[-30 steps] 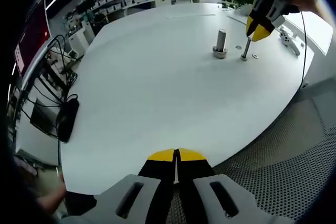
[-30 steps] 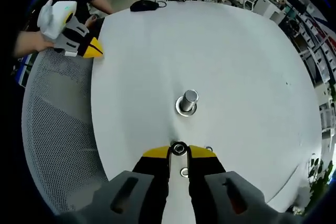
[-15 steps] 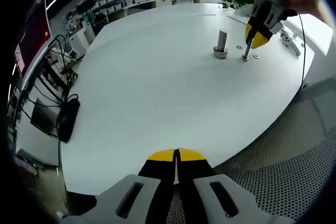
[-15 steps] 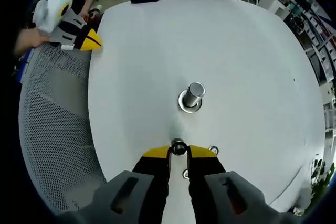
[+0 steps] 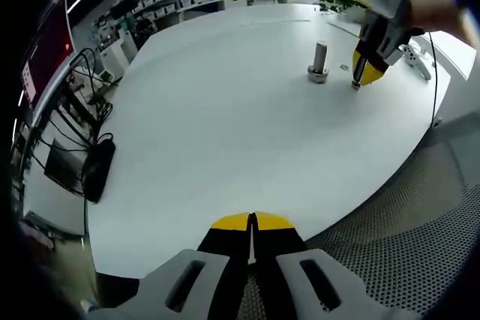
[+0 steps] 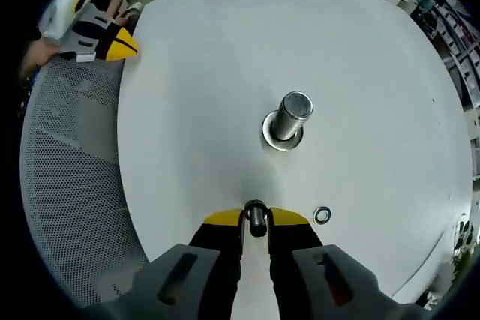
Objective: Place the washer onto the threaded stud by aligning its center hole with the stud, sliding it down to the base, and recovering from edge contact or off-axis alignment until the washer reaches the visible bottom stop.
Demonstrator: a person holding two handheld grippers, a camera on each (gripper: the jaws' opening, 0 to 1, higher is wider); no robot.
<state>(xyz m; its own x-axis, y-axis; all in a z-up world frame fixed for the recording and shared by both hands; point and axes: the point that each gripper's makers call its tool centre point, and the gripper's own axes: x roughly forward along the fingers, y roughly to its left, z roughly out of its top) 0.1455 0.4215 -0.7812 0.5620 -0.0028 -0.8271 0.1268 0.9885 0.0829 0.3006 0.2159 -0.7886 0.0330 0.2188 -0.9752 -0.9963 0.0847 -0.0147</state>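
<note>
Right gripper view: the right gripper [image 6: 256, 219] has its yellow tips close around the top of the thin threaded stud [image 6: 256, 215] on the white table [image 6: 195, 95]. A washer [image 6: 322, 215] lies flat just beside it. The fat metal post [image 6: 289, 119] stands farther off. The left gripper [image 5: 252, 222] is closed, holding nothing, over the table edge.

We see a wide white surface [image 6: 195, 95], a short metal cylinder on a round base [image 6: 287, 120] standing upright near its middle, a loose washer [image 6: 322, 215] lying flat to one side, a threaded stud [image 6: 256, 218] upright nearby, a dark object [image 5: 96, 170] at the far edge.
</note>
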